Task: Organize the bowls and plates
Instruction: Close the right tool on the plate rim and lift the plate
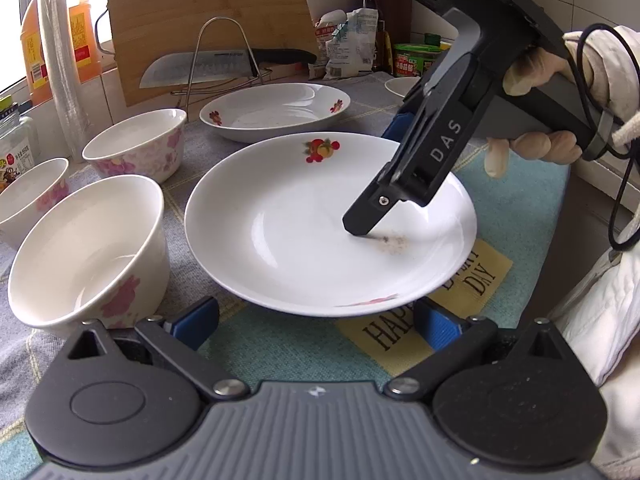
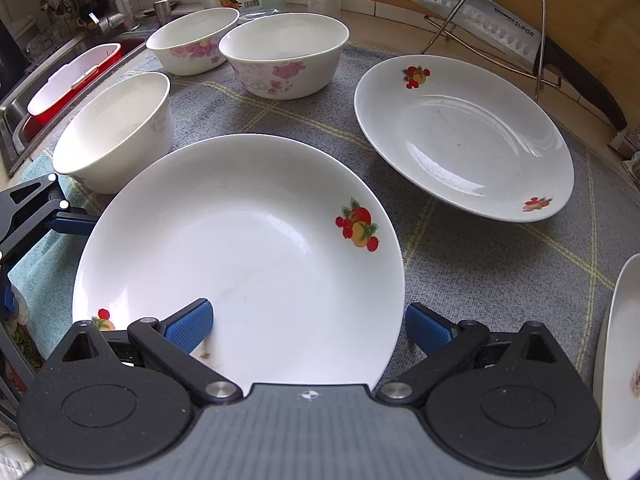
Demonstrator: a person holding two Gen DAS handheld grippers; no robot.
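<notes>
- Fruit plate (image 1: 320, 224): white with a red and orange fruit print, flat on the checked cloth (image 2: 460, 248), in the middle of both views, with one gripper at each of two rims.
- Second plate (image 2: 464, 140): same print, on the cloth just beyond the fruit plate, apart from it.
- Third plate (image 2: 620, 360): only an edge showing, off to the fruit plate's right as seen from the right wrist, stained inside.
- Wide bowl (image 2: 284, 56): pink flowers, upright, beyond the fruit plate and left of the second plate.
- Tall bowl (image 1: 88, 252): upright, just beside the fruit plate's left rim in the left wrist view, whether touching impossible to tell.
- Far bowl (image 2: 192, 40): upright, behind the tall bowl, well apart from the fruit plate.
- Left gripper (image 1: 316, 324): spread wide, low over the cloth, fruit plate's near rim between its blue pads, nothing clamped.
- Right gripper (image 2: 308, 328): also spread wide, astride the fruit plate's rim, one finger tip down inside the dish, the other outside the rim; held by a gloved hand (image 1: 536, 146).
- Knife (image 2: 472, 20): resting on a wire rack (image 2: 540, 32), past the second plate from the fruit plate.
- Smudge (image 1: 390, 242): brownish, inside the fruit plate beside the right gripper's inner finger.
</notes>
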